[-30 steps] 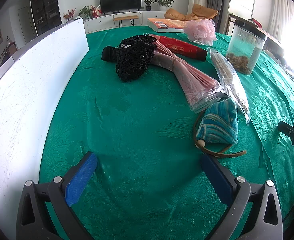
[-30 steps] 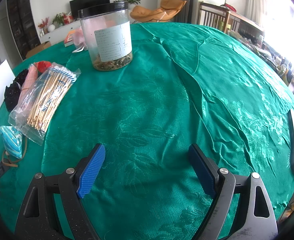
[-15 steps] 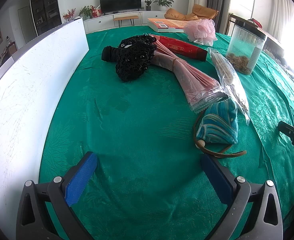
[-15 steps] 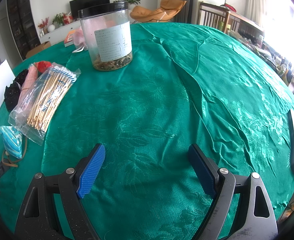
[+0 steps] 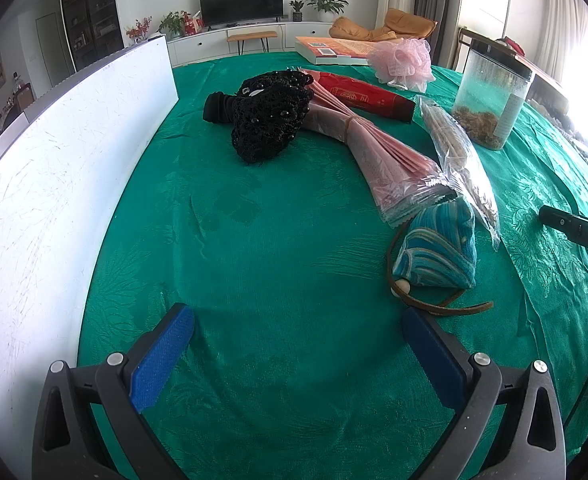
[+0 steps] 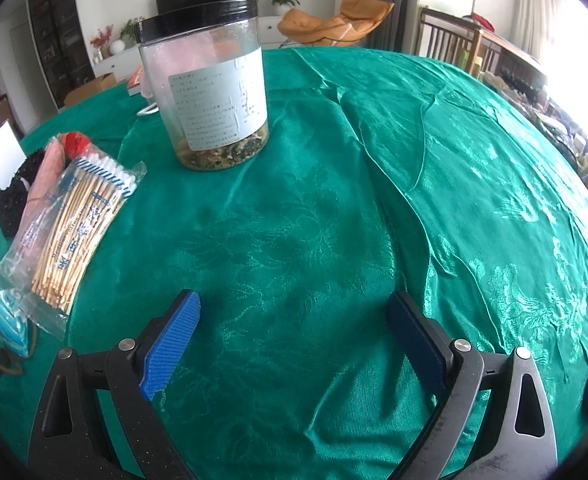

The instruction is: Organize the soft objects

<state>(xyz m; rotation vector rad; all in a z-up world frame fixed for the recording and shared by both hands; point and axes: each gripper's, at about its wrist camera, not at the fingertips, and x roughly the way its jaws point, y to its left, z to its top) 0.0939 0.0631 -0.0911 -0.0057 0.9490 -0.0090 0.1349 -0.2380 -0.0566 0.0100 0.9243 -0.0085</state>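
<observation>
Both tools hang wide and empty over the green table (image 5: 278, 240): the left tool (image 5: 297, 344) faces the blue pouch (image 5: 439, 250), while the right tool (image 6: 294, 334), jaws just widened, faces bare cloth near the jar (image 6: 210, 92).

Left claw (image 5: 297, 344) gapes empty above the green-clothed bench (image 5: 278, 248); blue striped pouch (image 5: 439, 250) lies near its right finger; black lace bundle (image 5: 272, 118) farther back.

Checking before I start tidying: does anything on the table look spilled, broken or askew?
Nothing spilled or broken. The soft items lie in a loose overlapping heap, and the green tablecloth is creased into ridges right of the upright plastic jar.
</observation>
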